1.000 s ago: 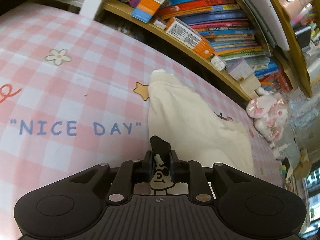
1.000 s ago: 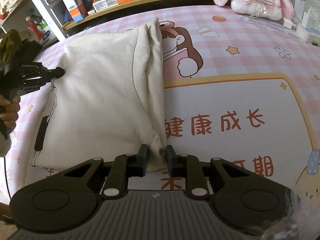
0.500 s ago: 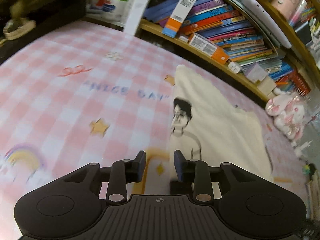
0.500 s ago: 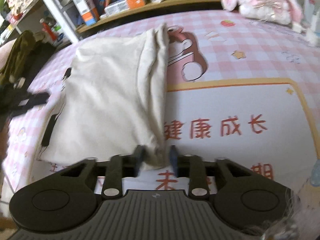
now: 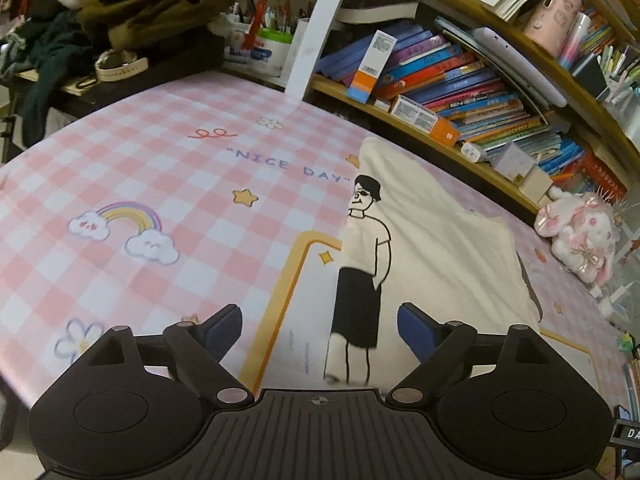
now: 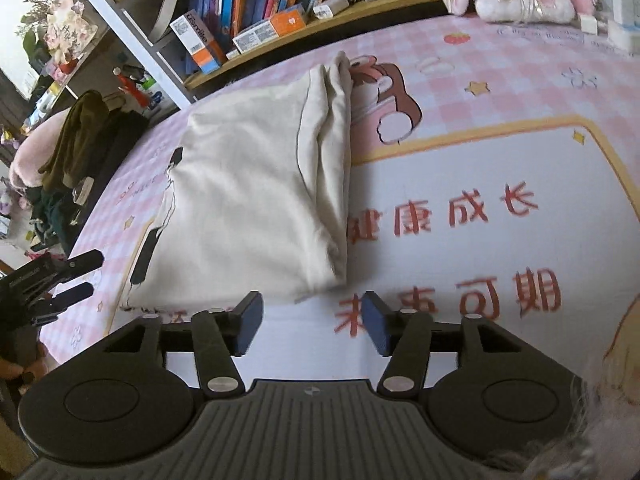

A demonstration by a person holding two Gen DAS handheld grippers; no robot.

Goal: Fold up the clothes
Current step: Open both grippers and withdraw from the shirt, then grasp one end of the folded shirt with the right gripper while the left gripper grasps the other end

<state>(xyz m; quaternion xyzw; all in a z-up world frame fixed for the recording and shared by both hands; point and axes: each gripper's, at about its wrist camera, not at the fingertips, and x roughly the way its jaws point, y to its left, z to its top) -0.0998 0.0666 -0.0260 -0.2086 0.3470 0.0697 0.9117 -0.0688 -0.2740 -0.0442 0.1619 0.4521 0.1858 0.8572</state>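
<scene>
A cream T-shirt (image 5: 436,248) with a cartoon figure printed on it lies folded on the pink checked tablecloth (image 5: 132,168). My left gripper (image 5: 320,330) hovers back from the shirt's near edge, its jaws opening wide with nothing pressed between them. In the right wrist view the same shirt (image 6: 248,184) lies flat, with a bunched fold along its right side. My right gripper (image 6: 312,320) sits just short of the shirt's near corner, jaws opening, pads clear of the cloth. The left gripper (image 6: 82,278) shows at the far left, off the shirt.
A bookshelf (image 5: 460,92) packed with books runs along the table's far edge. A pink plush rabbit (image 5: 580,236) sits at the right end. A heap of dark clothes (image 5: 132,12) and a pen cup (image 5: 268,44) stand beyond the left end. A person's hand (image 6: 16,368) holds the left gripper.
Both grippers let go of the shirt and opened. The left one pulled well back from the shirt's edge and rose; the right one drew back a little from the corner.
</scene>
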